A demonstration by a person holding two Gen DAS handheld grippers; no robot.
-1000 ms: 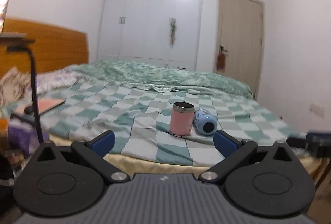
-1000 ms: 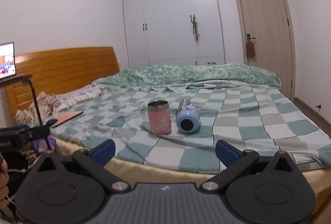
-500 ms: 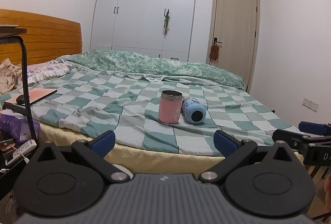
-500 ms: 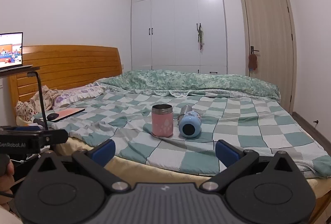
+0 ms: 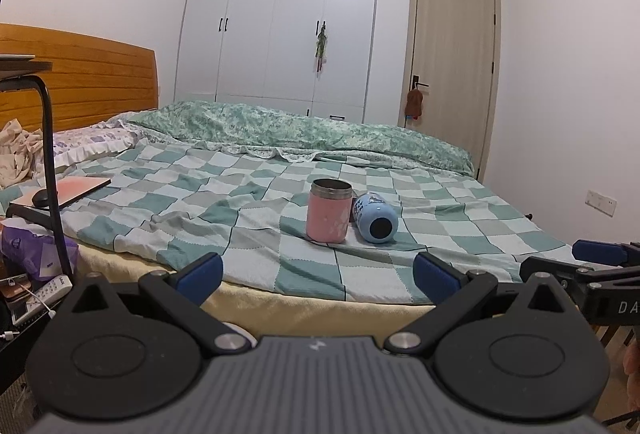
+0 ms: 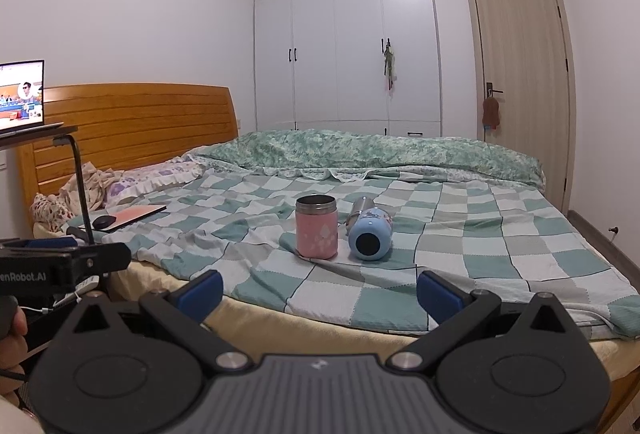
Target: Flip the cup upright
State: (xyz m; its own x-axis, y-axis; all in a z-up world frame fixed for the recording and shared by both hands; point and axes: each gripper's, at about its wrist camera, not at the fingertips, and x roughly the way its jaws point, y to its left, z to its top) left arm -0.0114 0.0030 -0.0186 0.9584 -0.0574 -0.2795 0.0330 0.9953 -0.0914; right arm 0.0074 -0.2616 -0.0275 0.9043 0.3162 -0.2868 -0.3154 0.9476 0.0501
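Left wrist view is showing the wide bed with the green-and-white checked quilt [image 5: 248, 222] sitting lower and more level in the frame than a second ago, when the view was tilted and blurred; both cameras are settling and squaring up to the bed edge. That suggests the approach is only beginning, with no contact made. The pink cylindrical steel-rimmed cup [image 5: 329, 211] is standing upright near the quilt's front edge, unchanged. The pale blue cylindrical cup [image 5: 376, 218] is lying on its side just beside it, seemingly touching, its dark round end facing the cameras; this is presumably the one to flip.

The left hand-held gripper [image 5: 318, 269] is holding its blue-padded jaws spread wide and empty, well short of the cups. The right hand-held gripper [image 6: 319, 289] is likewise wide apart and empty.

The blue cup's far end, apparently metallic, is partly hidden behind its body. The printed pattern on it is too small to read.
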